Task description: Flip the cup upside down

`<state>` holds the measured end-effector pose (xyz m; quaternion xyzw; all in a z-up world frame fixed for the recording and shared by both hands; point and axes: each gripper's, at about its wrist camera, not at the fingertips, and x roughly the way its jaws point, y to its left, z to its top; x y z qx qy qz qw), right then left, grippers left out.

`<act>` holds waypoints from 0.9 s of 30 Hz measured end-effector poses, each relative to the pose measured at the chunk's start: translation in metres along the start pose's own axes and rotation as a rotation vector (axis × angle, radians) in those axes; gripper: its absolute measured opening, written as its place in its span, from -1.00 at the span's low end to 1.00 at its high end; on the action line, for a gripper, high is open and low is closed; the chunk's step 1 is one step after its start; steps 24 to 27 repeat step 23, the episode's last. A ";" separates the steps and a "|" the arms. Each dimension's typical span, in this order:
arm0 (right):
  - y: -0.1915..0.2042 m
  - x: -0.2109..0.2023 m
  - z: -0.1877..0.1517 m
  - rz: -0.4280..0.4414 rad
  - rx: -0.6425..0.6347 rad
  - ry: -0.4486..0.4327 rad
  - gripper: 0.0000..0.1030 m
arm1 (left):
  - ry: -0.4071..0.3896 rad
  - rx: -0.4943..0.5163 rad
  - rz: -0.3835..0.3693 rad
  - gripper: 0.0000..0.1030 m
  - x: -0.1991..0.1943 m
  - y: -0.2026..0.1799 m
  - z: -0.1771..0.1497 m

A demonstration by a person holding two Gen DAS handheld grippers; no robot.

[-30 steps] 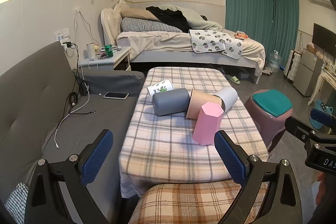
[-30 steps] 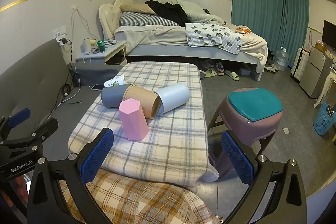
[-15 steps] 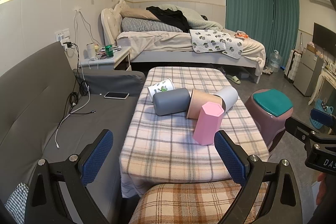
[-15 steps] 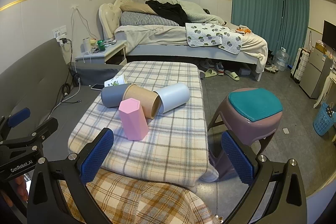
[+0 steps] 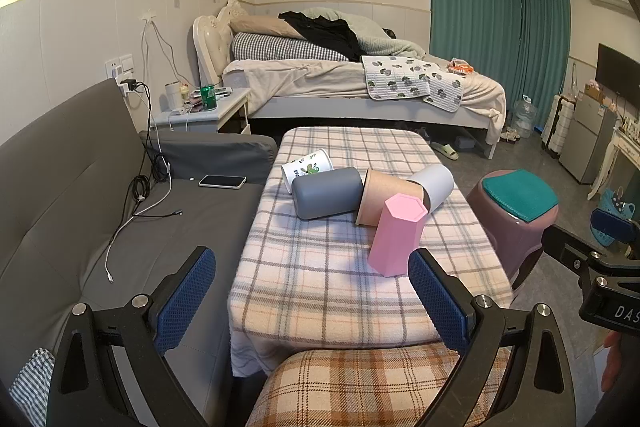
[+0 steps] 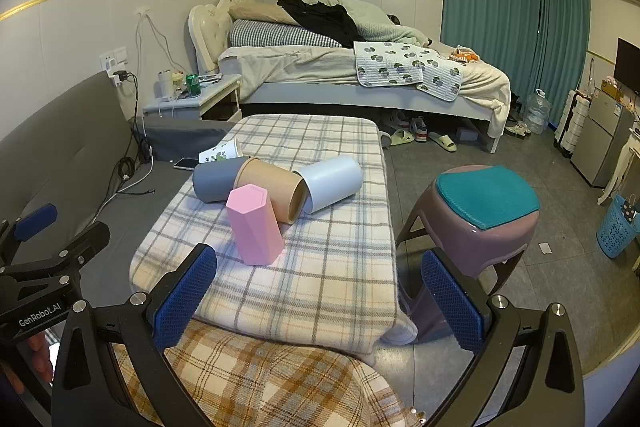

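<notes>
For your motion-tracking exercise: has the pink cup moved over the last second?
No. The pink cup stands at the same spot against the tan cup and the plaid cloth.

left gripper (image 6: pixel 48 315): "GenRobot.AI" | right gripper (image 5: pixel 616 311): "DAS", cut off by frame edge

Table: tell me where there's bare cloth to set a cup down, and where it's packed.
Free: the near stretch of the table between the pink cup and the front edge, and the far end behind the printed cup. Crowded: the middle, where the grey cup, tan cup and white cup lie bunched together.
</notes>
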<state>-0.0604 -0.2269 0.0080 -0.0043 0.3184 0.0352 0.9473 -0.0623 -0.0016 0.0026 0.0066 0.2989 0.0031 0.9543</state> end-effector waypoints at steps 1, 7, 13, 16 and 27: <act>0.000 0.001 -0.001 0.001 0.000 0.001 1.00 | 0.001 0.000 0.000 0.94 0.000 0.000 0.000; 0.000 -0.001 -0.001 0.000 -0.001 0.003 1.00 | 0.000 -0.001 0.000 0.94 0.000 0.000 0.000; 0.000 0.000 0.000 0.000 0.000 0.003 1.00 | 0.001 -0.001 0.000 0.94 0.000 0.000 0.000; 0.001 0.000 -0.001 0.000 -0.001 0.004 1.00 | 0.001 -0.001 -0.001 0.94 0.000 0.000 0.000; 0.001 0.000 -0.001 0.001 -0.002 0.005 1.00 | 0.003 -0.005 -0.001 0.94 0.001 0.000 -0.003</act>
